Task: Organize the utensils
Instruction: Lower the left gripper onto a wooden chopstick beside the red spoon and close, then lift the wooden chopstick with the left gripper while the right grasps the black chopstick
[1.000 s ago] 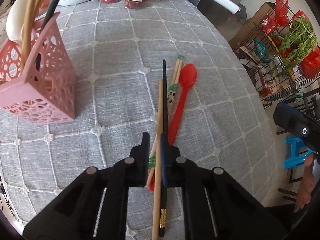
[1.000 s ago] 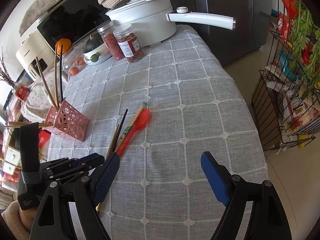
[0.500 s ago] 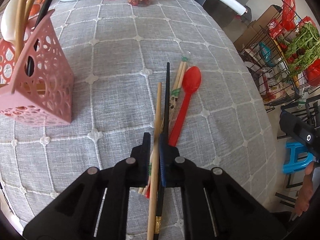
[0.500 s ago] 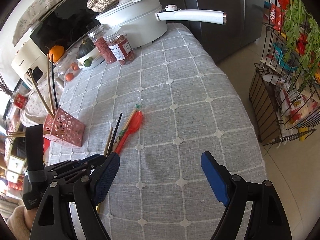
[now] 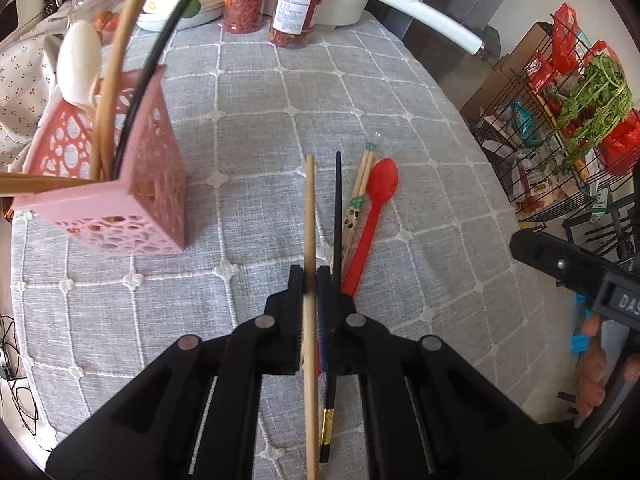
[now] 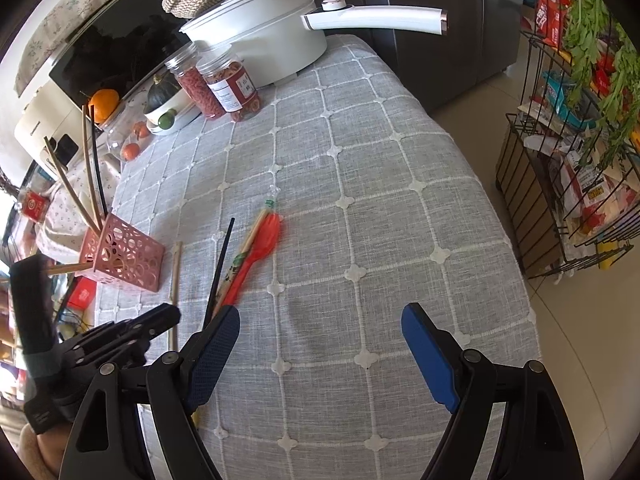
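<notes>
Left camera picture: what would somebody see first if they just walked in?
Probably the left tongs, shut on a wooden chopstick right in the middle. Just right of it, a bright red spoon lies on the grey tablecloth beside a black chopstick. On the left stands a pink holder with utensils sticking out.

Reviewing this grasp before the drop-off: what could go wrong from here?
1. The left gripper pinches the long plain wooden chopstick well back from its tip, so it may pivot or slip in transit.
2. The black chopstick lies right beside the jaws and could get dragged along.
3. The pink perforated plastic holder already has sticks leaning out; the new one may snag on them or tip it.
</notes>
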### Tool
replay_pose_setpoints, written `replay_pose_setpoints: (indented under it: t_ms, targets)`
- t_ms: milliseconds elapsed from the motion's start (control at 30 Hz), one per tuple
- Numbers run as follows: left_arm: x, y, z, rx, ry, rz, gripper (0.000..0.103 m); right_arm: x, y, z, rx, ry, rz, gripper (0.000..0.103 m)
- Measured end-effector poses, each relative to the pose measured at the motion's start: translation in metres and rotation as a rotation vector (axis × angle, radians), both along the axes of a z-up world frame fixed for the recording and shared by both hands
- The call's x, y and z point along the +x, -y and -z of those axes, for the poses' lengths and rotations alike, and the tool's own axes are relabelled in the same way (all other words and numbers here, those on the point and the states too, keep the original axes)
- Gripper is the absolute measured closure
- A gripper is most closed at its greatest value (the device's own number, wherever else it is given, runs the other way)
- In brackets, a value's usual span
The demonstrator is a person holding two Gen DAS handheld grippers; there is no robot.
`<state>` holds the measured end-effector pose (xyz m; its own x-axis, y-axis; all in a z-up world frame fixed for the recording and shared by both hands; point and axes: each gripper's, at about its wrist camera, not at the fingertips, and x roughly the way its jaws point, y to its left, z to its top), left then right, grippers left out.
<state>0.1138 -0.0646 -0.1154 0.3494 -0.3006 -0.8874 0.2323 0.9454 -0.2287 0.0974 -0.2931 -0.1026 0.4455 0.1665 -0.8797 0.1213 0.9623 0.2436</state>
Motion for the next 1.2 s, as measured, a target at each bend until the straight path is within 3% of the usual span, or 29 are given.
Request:
replay_pose_setpoints:
  t_ms: [200,433,500,667,767,867,967,1200]
  targets:
    - [-0.011,-0.018,-0.03,-0.002,0.107,0.008,0.096,0.013,-0.024,0.009,-0.004,-0.035,-0.051,0.019]
    - [-0.019,-0.035,-0.044,-0.022,0.136,0.005,0.096,0.031,-0.062,0.027,0.012,-0.09,-0.098,0.019]
    - [-0.019,-0.04,-0.045,-0.027,0.137,-0.003,0.096,0.036,-0.071,0.031,0.009,-0.097,-0.106,0.025]
    - [-0.021,-0.053,-0.048,-0.044,0.132,-0.015,0.096,0.051,-0.086,0.04,0.011,-0.124,-0.118,0.061]
    - [-0.024,-0.06,-0.051,-0.052,0.137,-0.025,0.096,0.061,-0.09,0.048,0.039,-0.139,-0.114,0.076]
    - [-0.026,-0.065,-0.055,-0.06,0.148,-0.031,0.096,0.07,-0.09,0.053,0.083,-0.147,-0.095,0.085]
    - [-0.027,-0.069,-0.056,-0.068,0.152,-0.033,0.096,0.078,-0.09,0.053,0.12,-0.14,-0.085,0.087]
    - [-0.026,-0.076,-0.056,-0.069,0.149,-0.044,0.096,0.089,-0.11,0.061,0.086,-0.16,-0.118,0.092]
